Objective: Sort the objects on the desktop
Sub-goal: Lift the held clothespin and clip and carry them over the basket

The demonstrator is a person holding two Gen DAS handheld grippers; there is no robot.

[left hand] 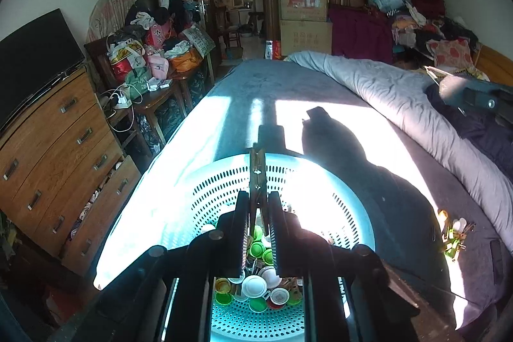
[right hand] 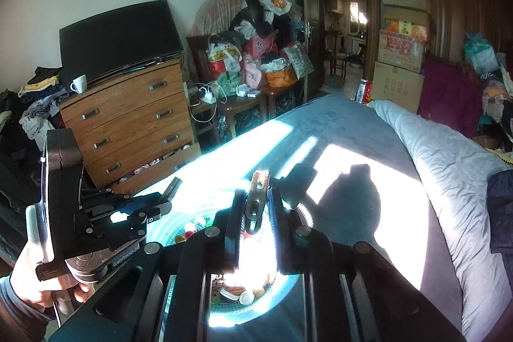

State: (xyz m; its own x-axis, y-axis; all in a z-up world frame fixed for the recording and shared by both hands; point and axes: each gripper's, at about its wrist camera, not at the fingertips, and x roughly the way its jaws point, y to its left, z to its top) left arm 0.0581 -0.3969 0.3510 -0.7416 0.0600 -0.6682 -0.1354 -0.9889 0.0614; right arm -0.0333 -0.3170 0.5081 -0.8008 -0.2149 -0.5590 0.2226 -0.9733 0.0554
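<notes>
The bed (left hand: 288,85) under its blue-grey cover fills the middle of both views, sun bleaching a broad patch of it, with a rolled pale quilt (left hand: 400,104) along its right side. At the lower centre of your left wrist view sits the round perforated teal basket (left hand: 352,213), holding a heap of bottle caps (left hand: 256,284) (green, white and red ones show between the fingers). Your left gripper (left hand: 258,213) is pinched tight on a wooden clothespin (left hand: 258,169) that stands upright above the basket. Your right gripper (right hand: 255,213) is likewise clamped on a second clothespin (right hand: 258,191), tilted slightly, over the same basket's glare. At the lower right edge of the left view, a small pile of loose pegs and caps (left hand: 453,233) lies on the cover, apart from the basket.
</notes>
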